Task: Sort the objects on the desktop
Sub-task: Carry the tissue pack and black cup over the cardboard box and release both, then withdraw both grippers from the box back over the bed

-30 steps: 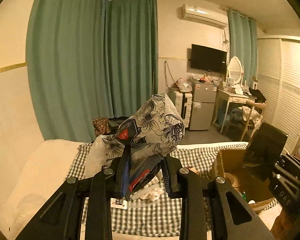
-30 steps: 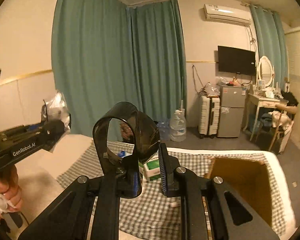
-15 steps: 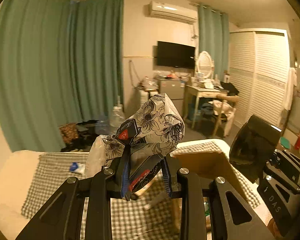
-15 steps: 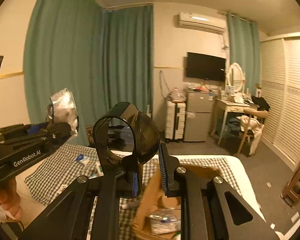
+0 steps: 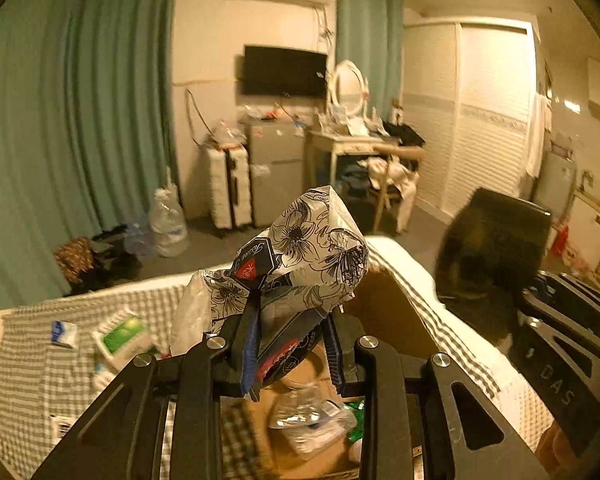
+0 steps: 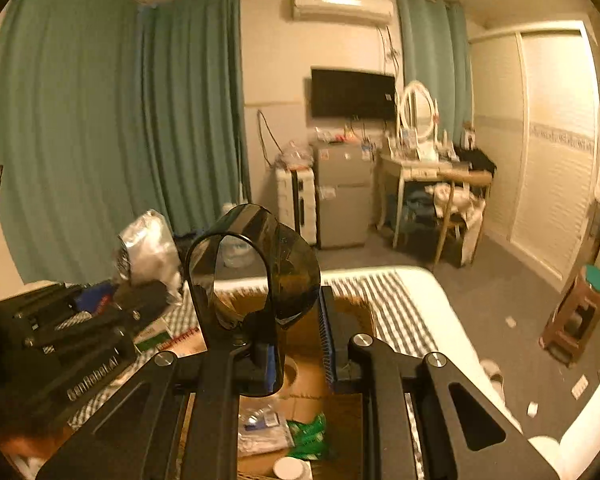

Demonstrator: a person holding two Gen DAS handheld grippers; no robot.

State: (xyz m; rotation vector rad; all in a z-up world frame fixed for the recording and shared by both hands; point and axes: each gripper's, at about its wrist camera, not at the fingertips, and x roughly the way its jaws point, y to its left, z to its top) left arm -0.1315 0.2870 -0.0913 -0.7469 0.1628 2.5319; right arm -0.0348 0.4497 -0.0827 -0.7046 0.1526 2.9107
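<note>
Box (image 5: 384, 320) contents blurred, possibly packets. Left tool (image 5: 292, 344) clamped on floral packet (image 5: 312, 256); right tool (image 6: 300, 336) gripping dark curved plastic piece (image 6: 256, 276), both raised above box.

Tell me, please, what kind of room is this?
Most likely a small bedroom or studio flat: a bed with a checked cover, a vanity table with an oval mirror, and a sliding wardrobe.

Both wrist views look across the cardboard box (image 5: 384, 312) toward the television (image 6: 352, 94).
</note>
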